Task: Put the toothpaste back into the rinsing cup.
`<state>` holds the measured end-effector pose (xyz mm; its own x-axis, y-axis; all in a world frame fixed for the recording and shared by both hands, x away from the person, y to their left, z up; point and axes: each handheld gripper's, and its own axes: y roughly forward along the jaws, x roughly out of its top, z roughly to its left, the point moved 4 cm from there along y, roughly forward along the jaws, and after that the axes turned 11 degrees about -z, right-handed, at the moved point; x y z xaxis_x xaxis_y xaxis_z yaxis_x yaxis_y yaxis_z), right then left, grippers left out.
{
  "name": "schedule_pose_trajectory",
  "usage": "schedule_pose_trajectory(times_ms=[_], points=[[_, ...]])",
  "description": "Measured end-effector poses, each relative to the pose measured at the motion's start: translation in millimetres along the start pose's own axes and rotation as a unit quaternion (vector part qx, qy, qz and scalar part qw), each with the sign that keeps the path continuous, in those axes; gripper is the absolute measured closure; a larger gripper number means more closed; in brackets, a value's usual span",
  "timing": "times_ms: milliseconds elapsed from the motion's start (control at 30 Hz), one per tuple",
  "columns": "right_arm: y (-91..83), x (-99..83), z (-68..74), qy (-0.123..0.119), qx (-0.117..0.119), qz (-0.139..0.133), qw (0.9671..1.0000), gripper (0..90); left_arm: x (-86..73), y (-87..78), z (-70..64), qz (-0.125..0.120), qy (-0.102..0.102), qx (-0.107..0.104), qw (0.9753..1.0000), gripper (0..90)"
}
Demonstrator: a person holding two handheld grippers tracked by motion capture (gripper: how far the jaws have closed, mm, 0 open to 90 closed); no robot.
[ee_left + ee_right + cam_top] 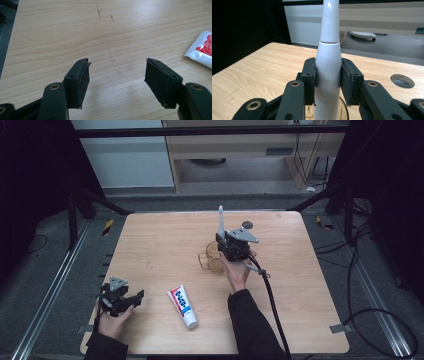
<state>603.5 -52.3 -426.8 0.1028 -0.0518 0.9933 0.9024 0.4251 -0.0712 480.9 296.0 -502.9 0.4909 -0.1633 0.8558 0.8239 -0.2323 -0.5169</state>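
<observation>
Upright, toothbrush (328, 62) pinched in right gripper (328, 82) fingers, directly above cup (214, 261). Left gripper (117, 75) fingers spread, toothpaste (183, 306) just right.

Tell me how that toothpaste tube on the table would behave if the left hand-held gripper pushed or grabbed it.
The toothpaste tube lies flat, so it would probably slide rather than roll. Its crimped end looks thin and soft, so it likely dents under the jaws. The glossy skin may be a little slippery.
</observation>
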Motion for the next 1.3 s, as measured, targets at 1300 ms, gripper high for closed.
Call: schedule_pose_trajectory(times_ms=[1300], points=[[-12.1,-24.2,-4.3,-0.016,0.009,0.043,0.9989,66.8,-0.5,1.0,-1.8,0.003,0.003,-0.001,1.0,35.0]])
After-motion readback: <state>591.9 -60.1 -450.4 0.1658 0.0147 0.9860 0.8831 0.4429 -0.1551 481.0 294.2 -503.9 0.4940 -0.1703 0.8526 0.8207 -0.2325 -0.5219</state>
